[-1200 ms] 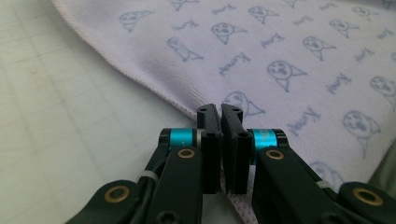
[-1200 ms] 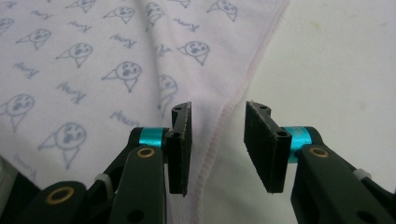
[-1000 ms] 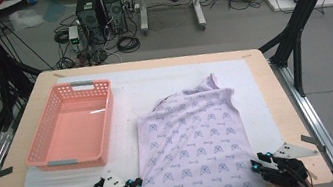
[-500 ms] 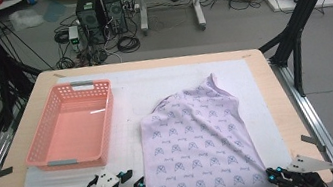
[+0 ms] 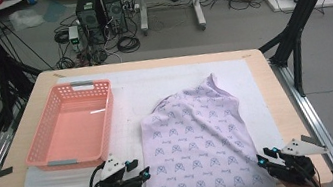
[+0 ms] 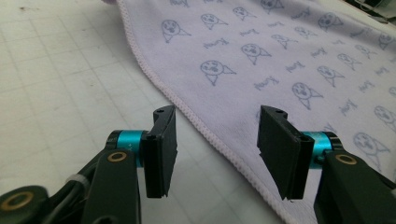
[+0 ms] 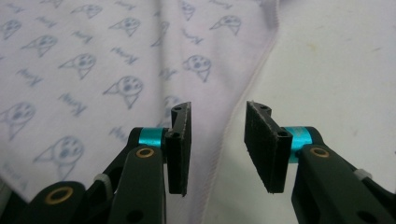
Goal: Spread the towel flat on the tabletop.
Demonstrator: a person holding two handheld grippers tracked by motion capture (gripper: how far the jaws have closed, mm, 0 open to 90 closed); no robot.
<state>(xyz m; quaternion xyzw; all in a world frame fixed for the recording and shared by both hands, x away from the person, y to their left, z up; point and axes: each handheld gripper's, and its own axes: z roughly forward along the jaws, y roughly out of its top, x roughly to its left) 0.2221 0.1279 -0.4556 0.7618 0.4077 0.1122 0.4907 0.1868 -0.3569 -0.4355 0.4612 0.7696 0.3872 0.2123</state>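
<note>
Table: a pale wooden table (image 5: pixel 275 86) spans the middle of the high view, covered by a white gridded mat (image 5: pixel 153 88); the floor beyond is strewn with cables and computer towers at the top of the frame.
Cloth: a lilac cloth printed with small animal faces (image 5: pixel 198 144) lies spread on the mat, centre to lower right of the high view, its far end bunched into a peak and its near edge reaching the bottom of the frame.
Basket: a pink slatted basket (image 5: pixel 41 148) sits left of centre, apart from the cloth, with nothing in it that I can see.
Left gripper: the left gripper (image 5: pixel 143 174) is at the lower left of the cloth, jaws apart and just opened wider; in the left gripper view (image 6: pixel 212 149) the stitched hem (image 6: pixel 210 135) runs between them, unpressed.
Right gripper: the right gripper (image 5: pixel 262 158) is at the cloth's lower right corner, jaws apart and just opened wider; in the right gripper view (image 7: pixel 217 144) the hem passes between them, not clamped.
Handling: likely light, limp and thin; it will sag and crease, not break.
Where to grip: probably the two near corners, pinching the hem, which gives the pads a firmer ridge than the flat weave.
</note>
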